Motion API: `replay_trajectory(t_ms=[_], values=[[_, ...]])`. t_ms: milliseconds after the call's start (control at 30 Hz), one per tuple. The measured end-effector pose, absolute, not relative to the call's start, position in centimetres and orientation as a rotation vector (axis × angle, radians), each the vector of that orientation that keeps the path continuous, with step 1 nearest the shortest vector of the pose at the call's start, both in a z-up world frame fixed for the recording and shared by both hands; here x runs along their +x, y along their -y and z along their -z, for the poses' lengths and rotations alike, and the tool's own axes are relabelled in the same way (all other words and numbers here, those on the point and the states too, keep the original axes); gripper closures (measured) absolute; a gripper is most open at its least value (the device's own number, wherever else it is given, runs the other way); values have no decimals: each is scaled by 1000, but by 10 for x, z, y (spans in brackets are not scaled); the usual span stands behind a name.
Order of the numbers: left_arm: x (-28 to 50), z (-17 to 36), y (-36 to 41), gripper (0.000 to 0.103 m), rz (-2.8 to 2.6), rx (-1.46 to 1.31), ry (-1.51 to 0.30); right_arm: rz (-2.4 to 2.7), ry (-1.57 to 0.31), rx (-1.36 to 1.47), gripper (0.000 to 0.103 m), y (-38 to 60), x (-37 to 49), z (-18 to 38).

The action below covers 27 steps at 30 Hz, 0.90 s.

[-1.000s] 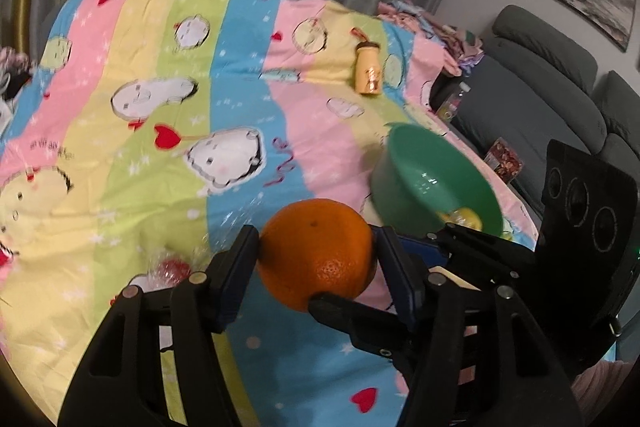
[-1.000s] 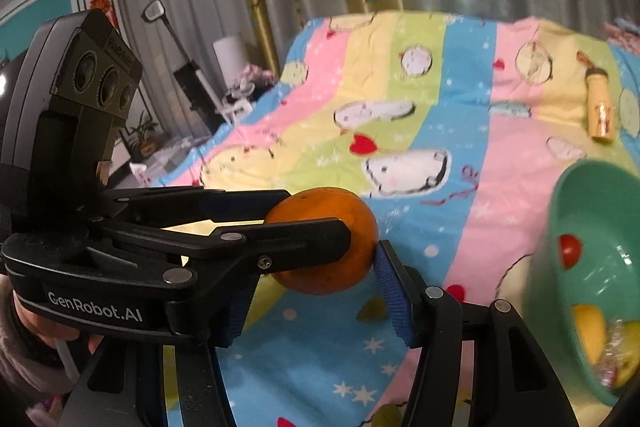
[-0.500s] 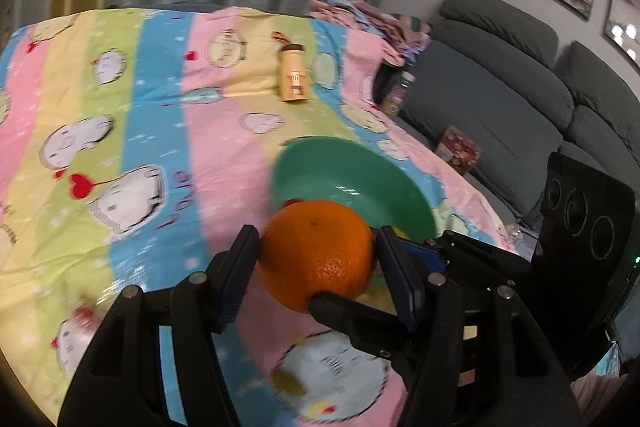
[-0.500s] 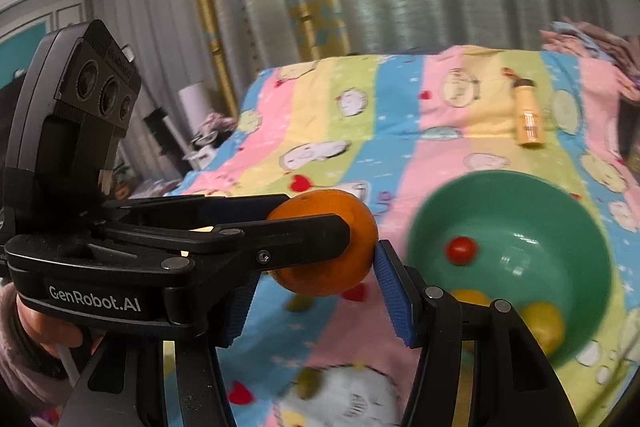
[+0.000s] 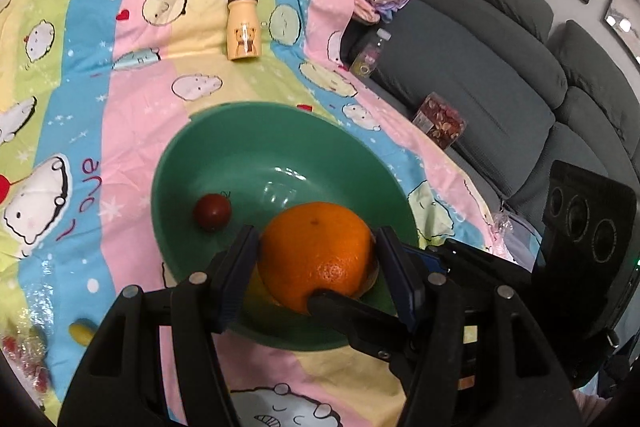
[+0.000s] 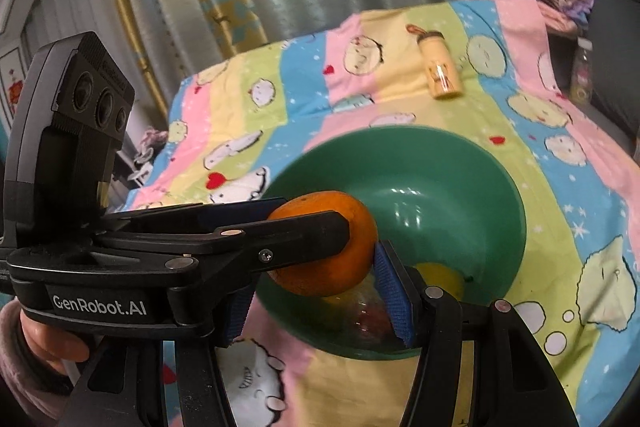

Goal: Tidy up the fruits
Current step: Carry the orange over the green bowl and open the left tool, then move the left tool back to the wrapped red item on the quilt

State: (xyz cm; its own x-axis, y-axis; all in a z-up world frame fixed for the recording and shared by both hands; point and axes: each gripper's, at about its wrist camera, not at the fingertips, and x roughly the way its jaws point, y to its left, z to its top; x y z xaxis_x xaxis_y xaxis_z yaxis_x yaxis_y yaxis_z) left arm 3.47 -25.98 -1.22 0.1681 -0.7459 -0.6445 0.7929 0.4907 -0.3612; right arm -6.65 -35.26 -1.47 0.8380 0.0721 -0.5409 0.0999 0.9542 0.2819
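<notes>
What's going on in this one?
A person holds an orange over the green bowl on the patterned cloth, with the left gripper and right gripper both clamped on it from crossing sides. A small red fruit and a yellow fruit already lie in the bowl.

Soft even indoor light — fisheye-warped edges, glare inside green bowl

Round orange fruit: dimpled, slightly shiny peel. Green plastic bowl: smooth, glossy, bright highlights inside. Small red tomato: smooth sheen. Striped cartoon-print cloth: matt, lightly creased. Black plastic gripper fingers: matt, with ribbed blue pads.
</notes>
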Motion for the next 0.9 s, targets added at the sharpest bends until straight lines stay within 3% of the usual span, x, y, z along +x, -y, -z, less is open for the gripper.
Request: replay_trajectory(t_ms=[367,467,533,900], values=[[36,14,267,44,1051,101,-864,42,-585,299,44,355,-64,18],[37,8,262,39,1020,98,-841,72,-572,273,44,353,-67,13],[39,4,256,29,988,99,-823,92,-568,269,43,355,-70,9],[25,-15,215,14,865,116,-733,114,-548,277,43,352,-95,-2]])
